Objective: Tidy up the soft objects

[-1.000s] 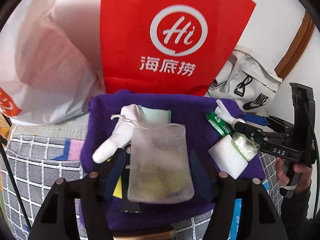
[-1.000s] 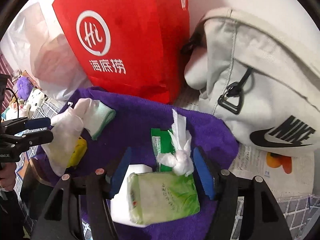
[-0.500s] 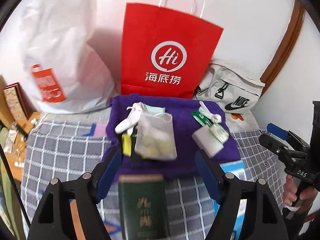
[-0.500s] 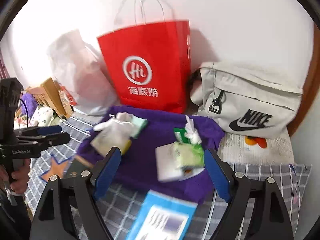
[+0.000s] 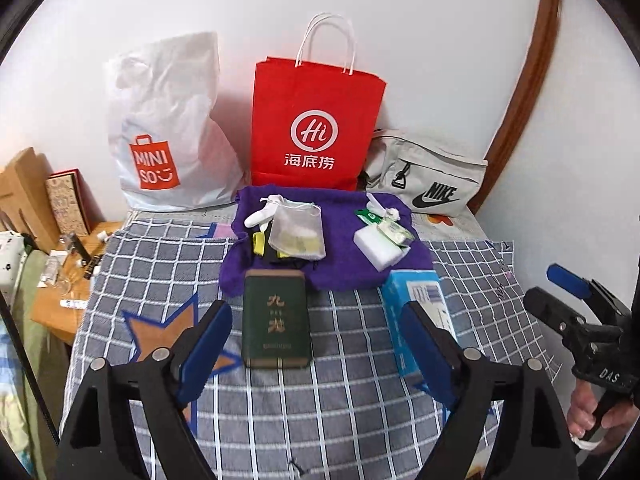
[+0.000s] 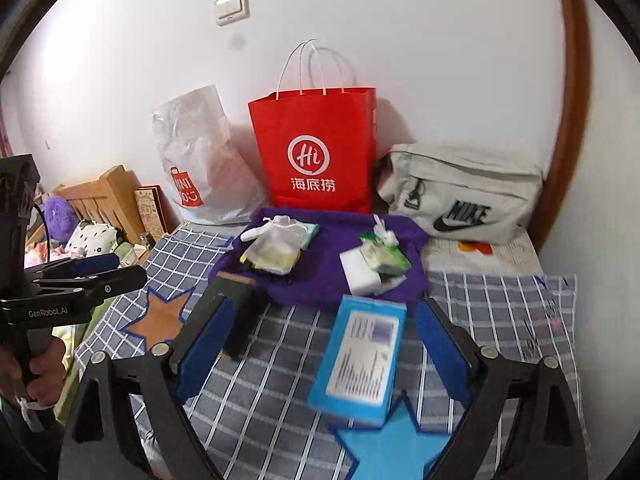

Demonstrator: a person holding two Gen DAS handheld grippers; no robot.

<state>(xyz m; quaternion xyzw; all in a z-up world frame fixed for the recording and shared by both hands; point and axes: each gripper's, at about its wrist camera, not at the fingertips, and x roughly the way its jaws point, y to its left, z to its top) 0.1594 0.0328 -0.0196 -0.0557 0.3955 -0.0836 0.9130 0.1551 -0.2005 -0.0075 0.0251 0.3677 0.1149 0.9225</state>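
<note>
A purple cloth [image 5: 344,268] lies spread on the checked bed cover, in front of a red paper bag. On it rest a mesh pouch [image 5: 298,234], a white glove [image 5: 260,216], a white sponge [image 5: 374,248] and a green tissue pack [image 5: 396,232]. My left gripper [image 5: 316,312] hangs well back from the cloth, above a dark green box [image 5: 276,320]. Its jaws are opening and hold nothing. My right gripper [image 6: 324,308] is also back from the cloth [image 6: 332,268], over a blue box [image 6: 360,356]. Its jaws are opening too and are empty. The pouch [image 6: 276,248] and tissue pack [image 6: 386,258] lie free.
Against the wall stand a white plastic bag [image 5: 168,128], the red paper bag [image 5: 316,128] and a grey sling bag [image 5: 432,176]. A wooden side table [image 5: 60,300] with small items sits left of the bed. A person's hand [image 5: 588,420] holds the right gripper's handle.
Both grippers have drawn back and risen away from the purple cloth, with jaws wider. The mesh pouch and the tissue pack, earlier between the jaws, now lie far ahead on the cloth.
</note>
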